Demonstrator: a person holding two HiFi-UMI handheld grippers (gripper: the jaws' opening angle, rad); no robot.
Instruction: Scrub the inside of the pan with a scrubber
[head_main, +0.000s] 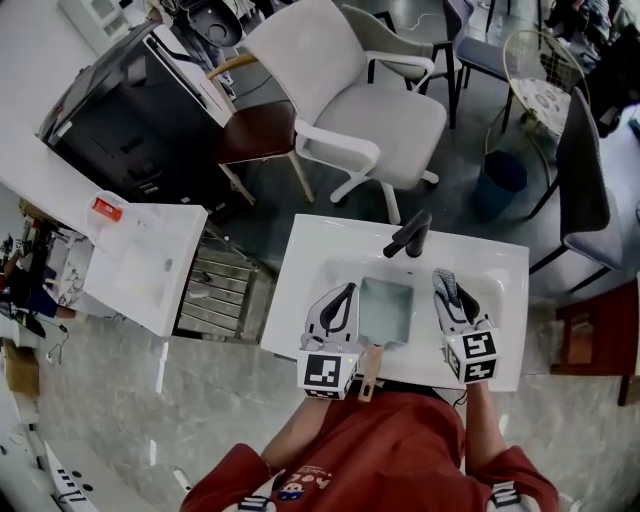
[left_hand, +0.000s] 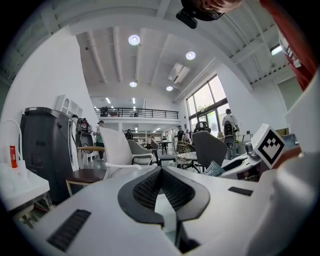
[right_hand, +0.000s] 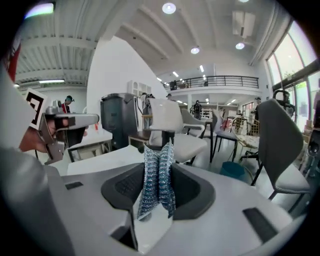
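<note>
Well, scrubber (right_hand: 157, 175): a blue-silver mesh wad, pinched upright in the right claw (head_main: 452, 300), just right of the pan.
Pan (head_main: 386, 310): square, sitting in the basin of the white sink counter (head_main: 500, 272), with its wooden handle (head_main: 370, 372) pointing near, toward the person.
Left claw (head_main: 335, 312): tips pressed together with nothing clearly between them, lying just left of the pan.
Doing it well: I'd bring the mesh down flat onto the pan floor and work into the corners, with the left claw bracing the pan against sliding.
Edges: the pan walls and basin sides likely hem each stroke, and the black faucet (head_main: 408, 235) overhangs the far side.
Room: open above the pan and along the near side.
</note>
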